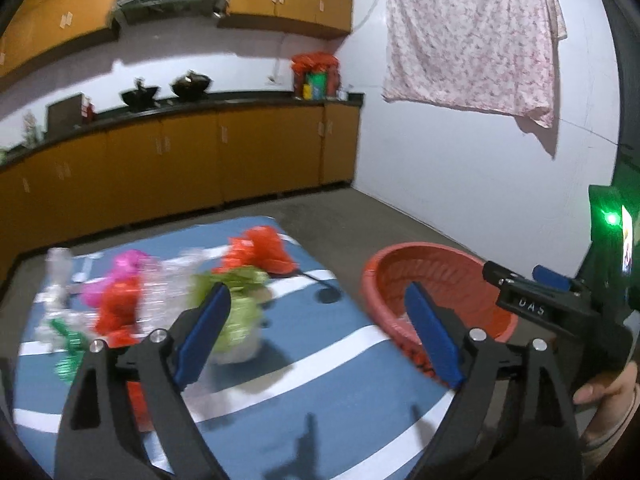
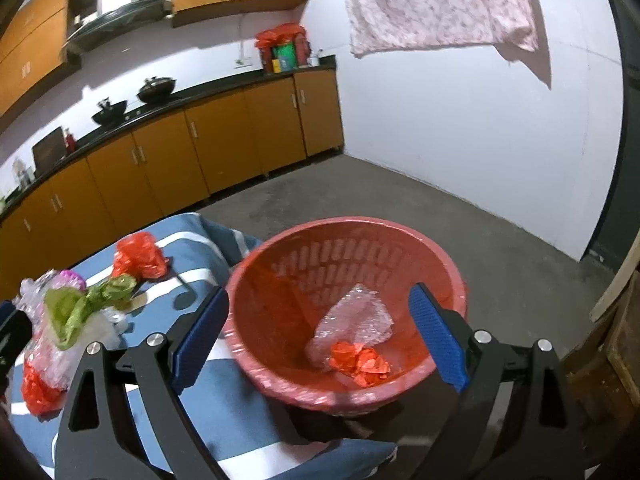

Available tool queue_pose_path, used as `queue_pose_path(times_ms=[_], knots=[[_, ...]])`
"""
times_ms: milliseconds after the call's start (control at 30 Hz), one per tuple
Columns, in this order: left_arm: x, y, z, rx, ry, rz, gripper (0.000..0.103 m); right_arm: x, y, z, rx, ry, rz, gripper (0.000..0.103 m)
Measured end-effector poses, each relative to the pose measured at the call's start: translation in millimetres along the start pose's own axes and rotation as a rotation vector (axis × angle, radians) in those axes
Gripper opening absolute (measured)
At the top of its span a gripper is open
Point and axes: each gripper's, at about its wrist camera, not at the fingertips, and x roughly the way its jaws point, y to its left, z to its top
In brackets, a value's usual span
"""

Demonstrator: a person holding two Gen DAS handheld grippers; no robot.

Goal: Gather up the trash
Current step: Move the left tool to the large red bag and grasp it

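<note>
Left wrist view: left gripper (image 1: 316,334) has jaws spread wide, blue pads apart, nothing btwn them. It hangs over a blue cloth w/ white stripes (image 1: 320,384). Trash pile lies far-left of the pads on the cloth: green crumpled bag (image 1: 236,304), red bag (image 1: 260,250) farther back, pink wrapper (image 1: 124,266), clear plastic (image 1: 164,284), another red bag (image 1: 116,304) and a green foil scrap (image 1: 68,344) at left. All blurred, edges not sharp. Red basket (image 1: 400,260) sits at right edge of the cloth, just beside the right pad. Right gripper body seen at far right of this view, held by a hand (image 1: 604,394); white letters on its black bar read "DAS".

Right wrist view: right gripper (image 2: 320,340) released too, jaws wide, empty, poised above the near rim of the basket (image 2: 452,276). Inside the basket: one clear plastic bag (image 2: 356,320) w/ a red crumpled piece (image 2: 360,362) touching its near side. Rest of trash is on the cloth at left, apart from the basket.

Background: orange cabinets (image 2: 224,136), dark counter w/ two woks (image 2: 156,88), floral sheet (image 2: 436,4) hung on white wall. Labels on counter items too small to read.
</note>
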Motion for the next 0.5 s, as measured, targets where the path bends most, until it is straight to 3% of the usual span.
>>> queue_pose_path(times_ms=[267,333,500], knots=[[-41,72,-28,-0.046,0.000,0.201,0.088,-10,42,-14,-0.057,0.020,0.086,0.089],[-40,96,-38,-0.064,0.028,0.278,0.088,-12,51,-18,-0.077,0.025,0.096,0.089],[-25,143,-53,-0.130,0.112,0.346,0.088,-14,69,-26,-0.110,0.038,0.118,0.089]])
